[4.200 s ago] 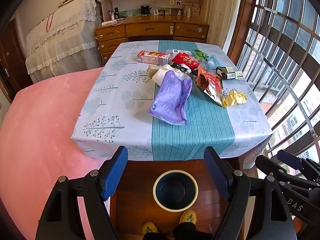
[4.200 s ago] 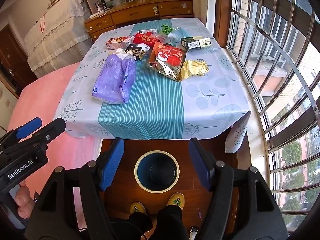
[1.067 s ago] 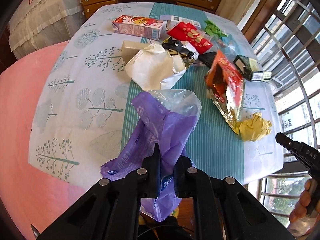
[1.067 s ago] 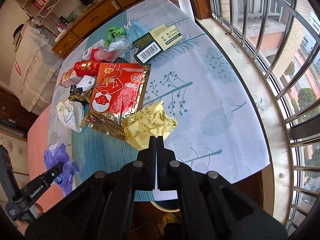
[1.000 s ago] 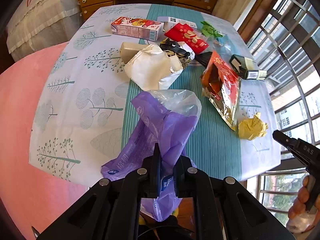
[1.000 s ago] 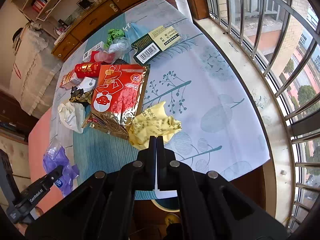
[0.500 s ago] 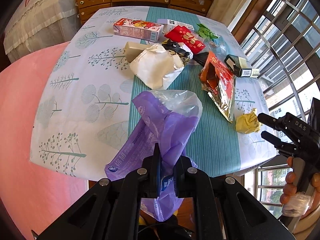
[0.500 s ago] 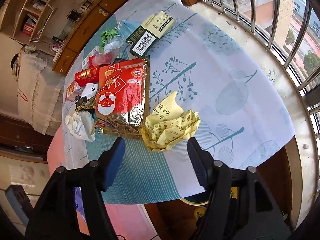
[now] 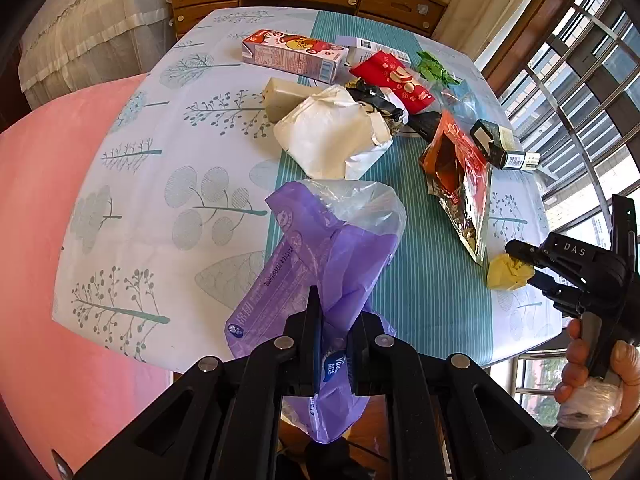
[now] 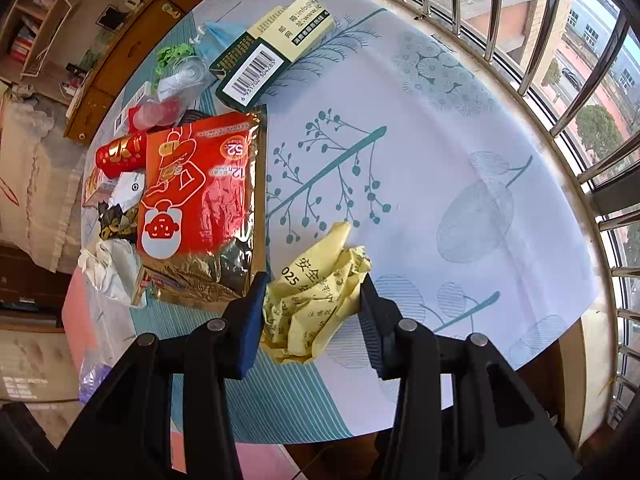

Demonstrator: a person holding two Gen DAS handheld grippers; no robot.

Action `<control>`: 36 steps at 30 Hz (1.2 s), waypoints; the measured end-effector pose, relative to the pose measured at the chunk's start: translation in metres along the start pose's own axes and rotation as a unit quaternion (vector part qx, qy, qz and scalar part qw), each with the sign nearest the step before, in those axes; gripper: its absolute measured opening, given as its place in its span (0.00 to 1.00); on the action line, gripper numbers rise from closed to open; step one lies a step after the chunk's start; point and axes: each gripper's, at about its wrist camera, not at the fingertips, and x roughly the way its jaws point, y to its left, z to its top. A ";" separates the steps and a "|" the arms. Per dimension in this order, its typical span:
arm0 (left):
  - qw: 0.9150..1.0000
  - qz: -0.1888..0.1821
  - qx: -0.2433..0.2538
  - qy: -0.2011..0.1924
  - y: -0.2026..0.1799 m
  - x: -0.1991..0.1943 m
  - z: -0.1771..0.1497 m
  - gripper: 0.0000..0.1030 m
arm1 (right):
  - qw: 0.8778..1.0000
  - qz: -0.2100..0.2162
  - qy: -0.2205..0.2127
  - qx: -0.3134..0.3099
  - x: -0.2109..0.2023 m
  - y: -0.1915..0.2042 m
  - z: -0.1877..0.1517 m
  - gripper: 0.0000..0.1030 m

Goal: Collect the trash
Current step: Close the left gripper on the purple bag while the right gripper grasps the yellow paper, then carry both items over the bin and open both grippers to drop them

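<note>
Trash is lying scattered across the table (image 9: 132, 184), ahead of both grippers. The left gripper (image 9: 334, 344) is pinching the purple plastic bag (image 9: 320, 248) with its jaws pressed together on the film; the bag is hanging partly over the near table edge, beneath the gripper. The right gripper (image 10: 310, 312) is straddling the crumpled yellow paper (image 10: 316, 300), which is sitting between its fingers, and its jaws are closing on the paper; whether the pads are already pressing it cannot be told. Just ahead and to the left of the right gripper, the red foil pouch (image 10: 200, 196) is lying flat, touching the paper. Further ahead, the dark green box (image 10: 260, 56) is resting on the cloth.
</note>
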 end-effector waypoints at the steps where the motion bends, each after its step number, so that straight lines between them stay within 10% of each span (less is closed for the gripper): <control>1: 1.000 0.000 0.002 0.001 -0.001 0.001 -0.002 0.09 | 1.000 0.003 -0.001 -0.002 -0.003 0.000 -0.003 0.35; 15: 0.997 -0.033 0.071 0.001 -0.006 -0.019 -0.092 0.09 | 0.983 0.049 -0.044 -0.173 -0.062 -0.011 -0.163 0.35; 22: 0.994 -0.022 0.109 0.025 0.000 0.022 -0.174 0.09 | 0.984 0.015 0.009 -0.180 0.010 -0.037 -0.244 0.35; 36: 0.986 -0.029 0.122 0.113 0.038 0.247 -0.273 0.13 | 0.980 -0.049 0.062 -0.184 0.236 -0.110 -0.317 0.37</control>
